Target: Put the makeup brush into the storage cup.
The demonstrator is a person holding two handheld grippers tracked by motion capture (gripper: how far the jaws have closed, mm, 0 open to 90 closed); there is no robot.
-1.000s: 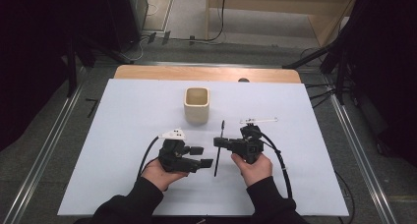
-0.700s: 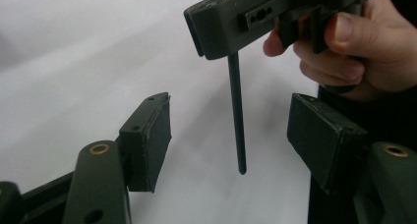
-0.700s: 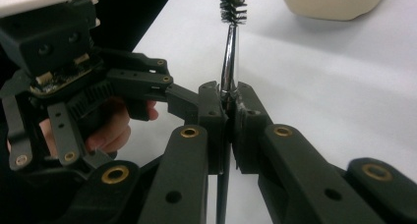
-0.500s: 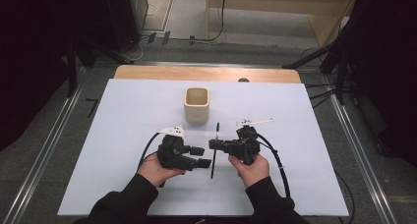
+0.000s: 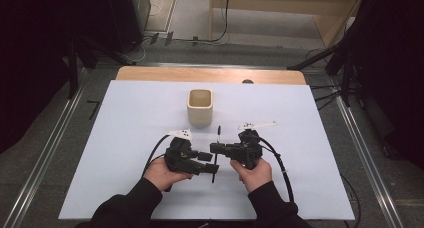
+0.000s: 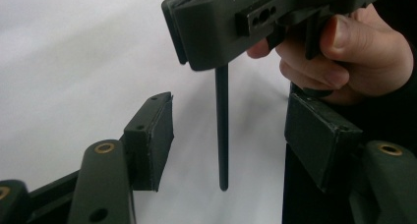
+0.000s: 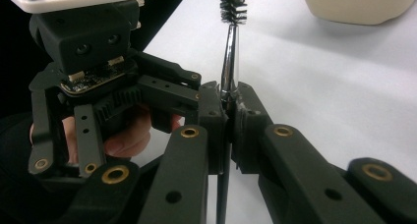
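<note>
Right claw (image 7: 227, 117) clamped on thin black brush (image 7: 228, 52); left claw (image 6: 231, 130) agape around its handle, pads clear.

light: even overhead | table (image 5: 125, 138) bright, surroundings dark | close views soft

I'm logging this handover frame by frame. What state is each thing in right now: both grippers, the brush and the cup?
right gripper: shut on the brush's stem.
left gripper: open, pads either side of the handle, not touching it.
brush: held off the table, bristle end towards the cup.
cup: upright on the table, apart from both grippers; contents cannot be told.
</note>
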